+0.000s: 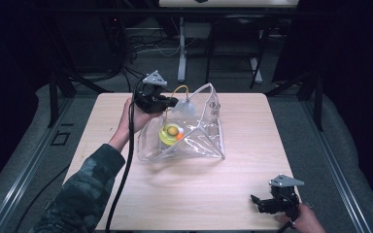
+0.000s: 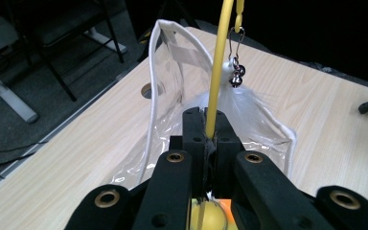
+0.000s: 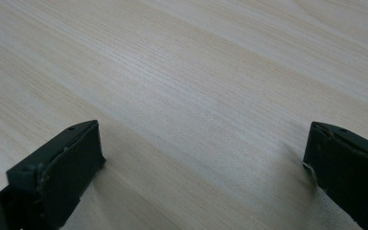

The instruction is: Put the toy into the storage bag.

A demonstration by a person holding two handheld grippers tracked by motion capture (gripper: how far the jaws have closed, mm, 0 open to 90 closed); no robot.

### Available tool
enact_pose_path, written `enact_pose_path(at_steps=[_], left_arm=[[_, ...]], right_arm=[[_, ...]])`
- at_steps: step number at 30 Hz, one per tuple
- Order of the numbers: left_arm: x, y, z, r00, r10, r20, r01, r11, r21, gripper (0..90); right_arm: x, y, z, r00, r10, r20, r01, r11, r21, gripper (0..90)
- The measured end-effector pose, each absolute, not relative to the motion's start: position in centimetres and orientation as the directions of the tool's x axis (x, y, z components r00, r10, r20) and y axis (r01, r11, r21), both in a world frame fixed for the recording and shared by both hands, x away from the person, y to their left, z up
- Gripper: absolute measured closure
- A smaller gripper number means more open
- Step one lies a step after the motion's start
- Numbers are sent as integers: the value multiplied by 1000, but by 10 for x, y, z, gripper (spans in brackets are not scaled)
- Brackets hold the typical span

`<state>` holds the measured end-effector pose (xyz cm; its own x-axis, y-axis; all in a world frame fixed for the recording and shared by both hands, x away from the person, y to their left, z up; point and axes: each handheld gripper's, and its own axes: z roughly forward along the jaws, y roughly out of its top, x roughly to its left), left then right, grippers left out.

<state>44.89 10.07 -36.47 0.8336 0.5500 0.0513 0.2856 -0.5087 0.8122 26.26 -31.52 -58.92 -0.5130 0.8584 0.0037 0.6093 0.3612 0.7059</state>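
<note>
The left tongs (image 2: 210, 139) are clamping a thin yellow wand (image 2: 218, 62), standing roughly upright over a clear plastic bag (image 1: 194, 131) mid-desk (image 1: 213, 194). The left gripper view is revealing small metal bells (image 2: 236, 75) and a white feather tuft (image 2: 249, 108). The right tongs (image 3: 203, 158) are gaping apart above bare woodgrain.

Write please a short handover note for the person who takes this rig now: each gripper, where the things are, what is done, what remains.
Left gripper: shut on the yellow wand of a cat teaser toy, held over the clear plastic bag in the middle of the table.
Right gripper: open, holding nothing, low over bare table at the near right corner.
Toy: white feather and small bells hang at the bag's mouth.
Already in the bag: a yellow ring toy with balls.
Left to do, probably: lower the toy fully inside and release it.
</note>
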Motion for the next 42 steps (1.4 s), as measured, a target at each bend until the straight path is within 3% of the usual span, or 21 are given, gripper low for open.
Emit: enact_pose_path(at_steps=[42], left_arm=[[474, 89, -424, 782, 624, 0, 376, -472, 797, 879]], right_arm=[[263, -315, -589, -510, 860, -6, 610, 367, 702, 0]])
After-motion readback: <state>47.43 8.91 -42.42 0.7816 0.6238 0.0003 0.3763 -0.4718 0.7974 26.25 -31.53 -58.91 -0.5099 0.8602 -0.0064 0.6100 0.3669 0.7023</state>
